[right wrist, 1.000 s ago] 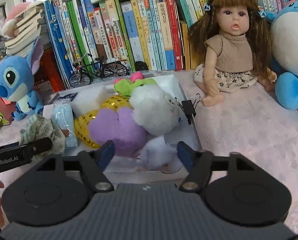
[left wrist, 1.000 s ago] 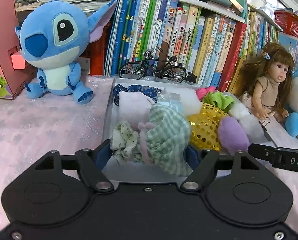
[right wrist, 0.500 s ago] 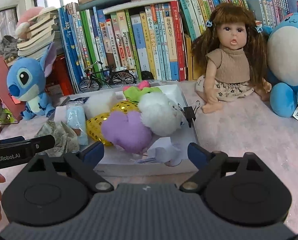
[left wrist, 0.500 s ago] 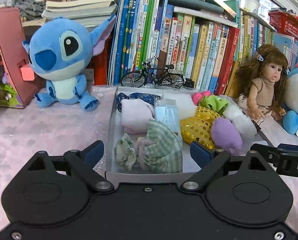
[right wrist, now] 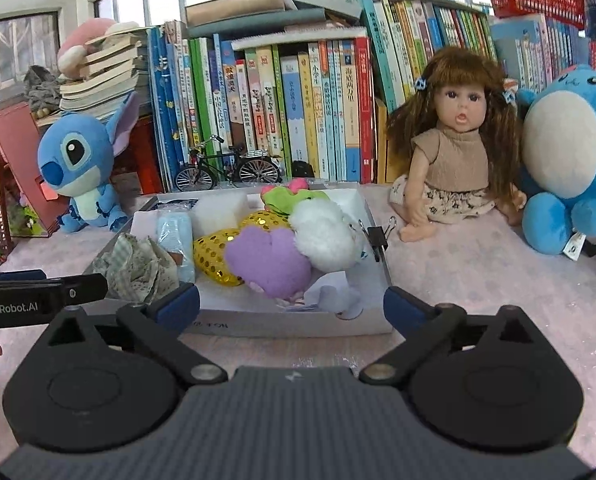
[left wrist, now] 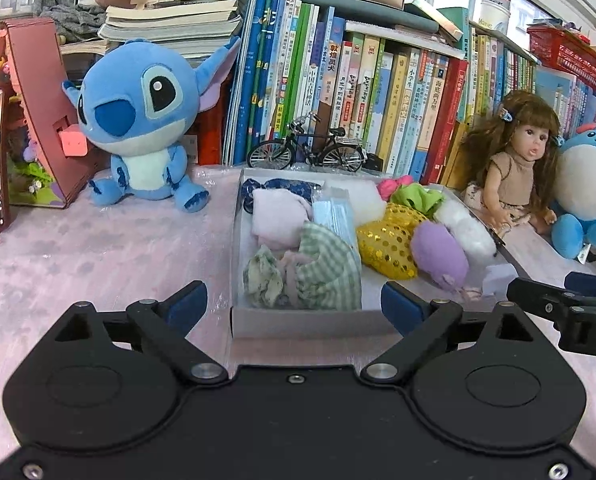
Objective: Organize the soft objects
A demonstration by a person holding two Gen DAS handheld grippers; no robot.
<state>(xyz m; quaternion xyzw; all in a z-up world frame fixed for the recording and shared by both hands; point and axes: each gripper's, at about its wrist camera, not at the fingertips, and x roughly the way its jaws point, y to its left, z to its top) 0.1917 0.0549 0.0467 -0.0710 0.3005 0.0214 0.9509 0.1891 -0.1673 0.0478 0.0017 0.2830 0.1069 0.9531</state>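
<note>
1. Left wrist view puts our left tongs [left wrist: 293,304] nearest, jaws spread wide with nothing between the pads; the near wall of the box [left wrist: 310,322] sits just ahead of them.
2. Our right tongs [right wrist: 291,304] stand the same way: jaws opening, nearly at full spread, gripping nothing, with the box [right wrist: 289,322] wall just in front.
3. Just past the left tongs, inside the box, lies the checked cloth [left wrist: 330,268] bundled with a floral cloth [left wrist: 263,276].
4. Just past the right tongs lies a purple plush [right wrist: 269,260]. A white puff [right wrist: 326,234] touches it on the right and a gold sequin piece [right wrist: 217,254] on the left.
5. Farther in we see a mask pack [left wrist: 334,218], a pink cloth [left wrist: 277,216], a green toy [right wrist: 293,200] and a white block [right wrist: 219,210].
6. Beyond the box stand a model bike [left wrist: 306,152] and a row of books [left wrist: 358,92]. A Stitch toy [left wrist: 141,120] sits far left, a doll [right wrist: 454,152] far right.
7. We judge this a release step: both tongs are empty and clear of the box, and the soft things all lie inside it.
8. Nothing soft lies loose near us on the cloth. Next we must decide whether the job is done or whether the crowded right side needs tidying, which would call for a gentle pinch on the plush without dragging its neighbours.
</note>
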